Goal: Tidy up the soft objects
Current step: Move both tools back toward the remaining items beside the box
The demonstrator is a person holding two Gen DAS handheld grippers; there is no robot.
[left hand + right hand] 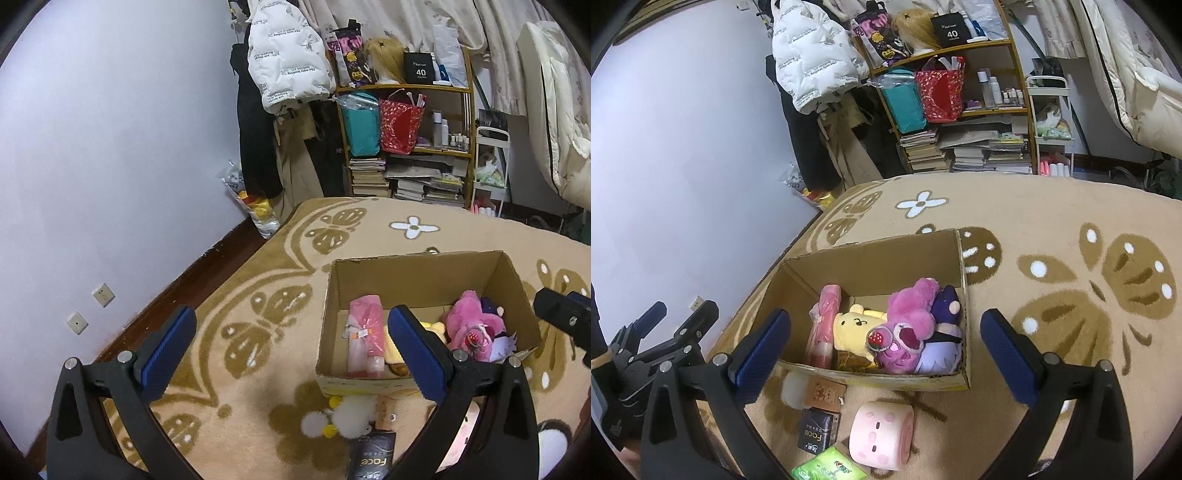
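- Cardboard box (871, 258), on the patterned rug (1071, 229): already holds a pink plush (912, 314), yellow plush (855, 326), purple plush (945, 306) and a pink wrapped roll (825, 321).
- Just in front of the box, not yet packed: pink roll-shaped plush (881, 435), white fluffy toy (351, 417).
- My left jaws (291, 354): spread wide, holding nothing.
- My right jaws (886, 354): spread wide, holding nothing.
- Progress, by my judgement: over halfway; two soft pieces remain.
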